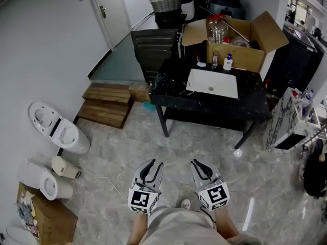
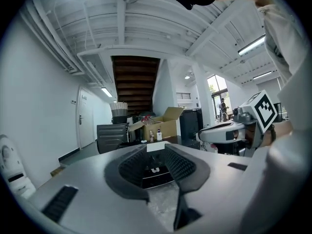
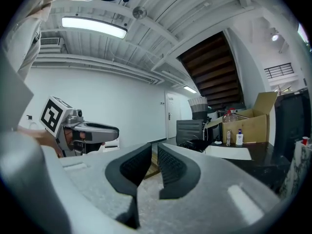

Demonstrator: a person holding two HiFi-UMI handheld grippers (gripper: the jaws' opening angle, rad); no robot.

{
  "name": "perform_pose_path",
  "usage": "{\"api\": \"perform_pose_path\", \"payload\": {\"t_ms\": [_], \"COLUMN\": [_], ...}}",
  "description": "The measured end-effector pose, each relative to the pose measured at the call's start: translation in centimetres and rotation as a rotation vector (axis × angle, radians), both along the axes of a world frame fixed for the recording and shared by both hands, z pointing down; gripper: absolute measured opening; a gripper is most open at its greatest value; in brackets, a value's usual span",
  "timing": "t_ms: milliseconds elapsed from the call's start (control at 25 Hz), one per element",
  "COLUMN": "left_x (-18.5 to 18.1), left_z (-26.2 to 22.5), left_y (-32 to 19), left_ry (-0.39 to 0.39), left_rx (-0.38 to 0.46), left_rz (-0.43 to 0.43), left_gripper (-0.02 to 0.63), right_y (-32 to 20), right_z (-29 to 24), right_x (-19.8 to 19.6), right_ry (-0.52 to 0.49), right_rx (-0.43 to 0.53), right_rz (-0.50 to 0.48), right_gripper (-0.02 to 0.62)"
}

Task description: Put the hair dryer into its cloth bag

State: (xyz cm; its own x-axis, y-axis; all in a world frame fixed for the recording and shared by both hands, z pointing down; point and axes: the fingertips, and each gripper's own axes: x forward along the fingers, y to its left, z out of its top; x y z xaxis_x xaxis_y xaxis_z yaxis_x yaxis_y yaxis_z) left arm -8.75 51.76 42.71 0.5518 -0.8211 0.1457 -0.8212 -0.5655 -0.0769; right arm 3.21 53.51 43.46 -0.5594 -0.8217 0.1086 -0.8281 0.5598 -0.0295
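Observation:
A black marble table [image 1: 255,106] stands a few steps ahead, with a white rectangular basin-like patch [image 1: 212,83] in its top. On its left end lies a dark heap [image 1: 171,78] with a thin pale cord; I cannot tell the hair dryer from the cloth bag there. Both grippers are held low and close to the body, far from the table. My left gripper [image 1: 156,163] [image 2: 156,152] is open with nothing between its jaws. My right gripper [image 1: 196,162] [image 3: 153,147] has its jaws together and holds nothing.
An open cardboard box [image 1: 240,45] with bottles stands at the table's back. Two toilets [image 1: 56,129] and a carton [image 1: 43,218] line the left wall. Wooden steps [image 1: 107,103] and a dark cabinet [image 1: 153,47] are at the table's left; a marbled white unit [image 1: 288,121] stands right.

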Motion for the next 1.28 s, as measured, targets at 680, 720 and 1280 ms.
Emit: {"api": "perform_pose_path", "payload": {"t_ms": [680, 720, 1280], "left_x": [0.0, 0.0, -2.6], "left_z": [0.7, 0.7, -0.7], "left_y": [-6.9, -7.7, -19.0], "left_ry": [0.029, 0.033, 0.031], "left_rx": [-0.003, 0.0, 0.012], "left_rz": [0.013, 0.024, 0.13], "left_gripper": [0.101, 0.101, 0.101], "right_y": [-6.8, -7.4, -17.3], "right_z": [1.1, 1.1, -0.8], "right_x": [-0.4, -0.5, -2.5], "right_ry": [0.004, 0.007, 0.035], "right_rx": [-0.015, -0.016, -0.013], "right_rz": [-0.001, 0.007, 0.132], "right_gripper": [0.025, 0.025, 0.025]}}
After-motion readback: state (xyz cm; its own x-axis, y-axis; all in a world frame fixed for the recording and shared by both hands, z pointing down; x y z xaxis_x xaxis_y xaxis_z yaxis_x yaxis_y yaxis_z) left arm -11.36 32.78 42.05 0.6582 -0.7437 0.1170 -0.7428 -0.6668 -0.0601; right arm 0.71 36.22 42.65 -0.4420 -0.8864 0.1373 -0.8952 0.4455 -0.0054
